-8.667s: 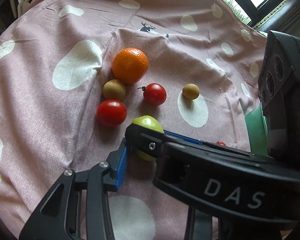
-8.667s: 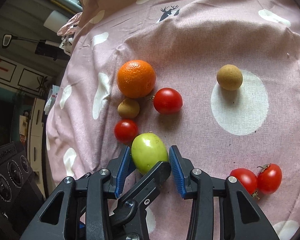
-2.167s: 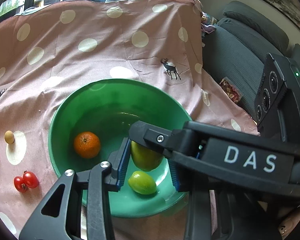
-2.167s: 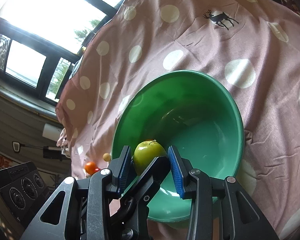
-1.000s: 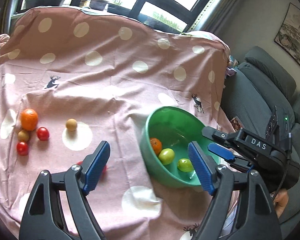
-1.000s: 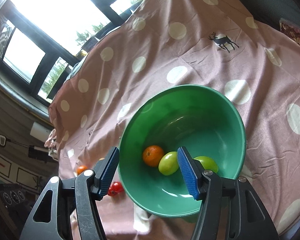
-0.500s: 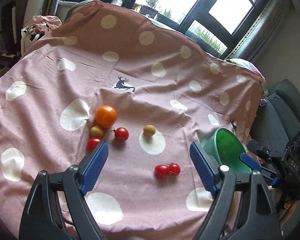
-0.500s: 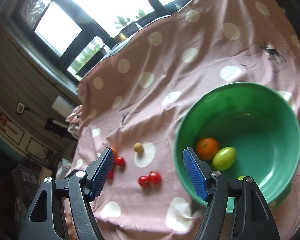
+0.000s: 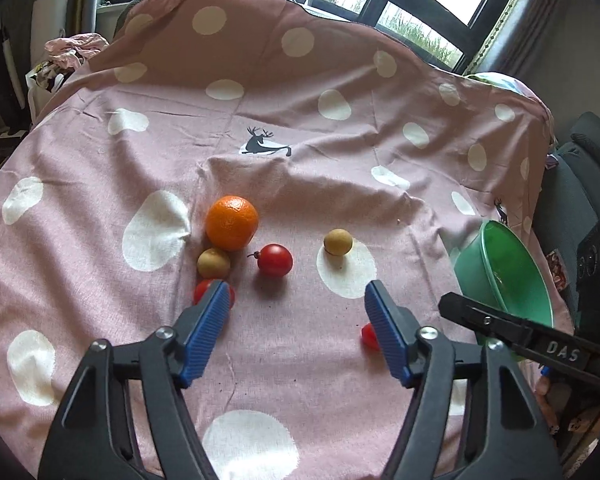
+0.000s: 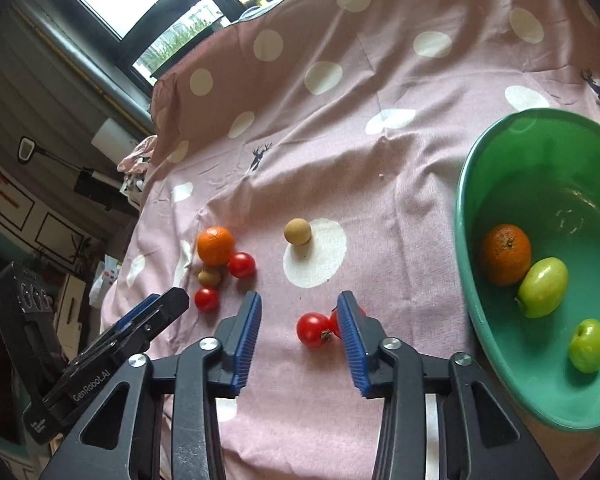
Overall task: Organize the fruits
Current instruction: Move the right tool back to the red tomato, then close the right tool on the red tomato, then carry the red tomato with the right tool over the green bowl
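We hold both tools over the pink spotted cloth (image 9: 300,168), jaws parted and gripping nothing after just closing in: the left tool (image 9: 296,320) near a round orange (image 9: 232,222), the right tool (image 10: 298,326) over two red cherry tomatoes (image 10: 313,329), beside the green plastic bowl (image 10: 500,360).

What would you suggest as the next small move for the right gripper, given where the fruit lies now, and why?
Probably ease the right gripper down around the nearer tomato of the pair just ahead. Its jaws have just been closing but stand apart and empty above the cloth, and that tomato sits almost between them. The green bowl close by already holds an orange and two green fruits.
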Motion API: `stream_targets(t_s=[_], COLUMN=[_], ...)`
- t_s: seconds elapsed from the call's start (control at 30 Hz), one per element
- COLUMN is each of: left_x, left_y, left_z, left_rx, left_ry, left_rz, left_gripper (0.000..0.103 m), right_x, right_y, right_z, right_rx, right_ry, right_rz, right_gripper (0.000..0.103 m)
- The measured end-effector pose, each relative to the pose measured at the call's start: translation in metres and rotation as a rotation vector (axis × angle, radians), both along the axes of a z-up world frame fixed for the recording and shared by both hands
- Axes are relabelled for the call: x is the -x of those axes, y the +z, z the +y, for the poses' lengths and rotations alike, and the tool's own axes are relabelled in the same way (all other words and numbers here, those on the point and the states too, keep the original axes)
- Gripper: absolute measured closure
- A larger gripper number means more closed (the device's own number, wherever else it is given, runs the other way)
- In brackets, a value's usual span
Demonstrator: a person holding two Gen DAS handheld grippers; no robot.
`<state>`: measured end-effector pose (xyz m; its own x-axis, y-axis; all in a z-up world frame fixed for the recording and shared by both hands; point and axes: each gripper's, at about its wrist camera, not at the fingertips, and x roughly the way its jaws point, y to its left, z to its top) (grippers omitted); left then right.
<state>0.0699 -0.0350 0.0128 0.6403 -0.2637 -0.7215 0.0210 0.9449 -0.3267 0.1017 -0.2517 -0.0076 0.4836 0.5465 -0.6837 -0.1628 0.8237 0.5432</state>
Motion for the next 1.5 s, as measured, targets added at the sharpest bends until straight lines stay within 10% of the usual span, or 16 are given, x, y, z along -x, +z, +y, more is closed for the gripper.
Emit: stream_targets(t_s=[0.13,0.47,1.5], left_x=[-0.013,-0.015,-0.006], left_y=[-0.002,-0.024,-0.059], left_z=[-0.006,-0.013,-0.057], left_rx=[-0.003,-0.019,-0.106], left_ry=[-0.004,-0.04,-0.175], left_rz=[0.032,0.059,0.137], left_gripper=[0.057,0.058,0.07], right_x=[-0.006,-0.017,-0.007], right_y=[-0.015,-0.038,-0.022], right_z=[0.007,0.02,0.001], right_rx=[0.072,0.204,0.089], right_ry=[-0.011,-0.031,-0.073], right_rz=[0.032,0.055,0.028], right_gripper=[0.069,0.075,0.075])
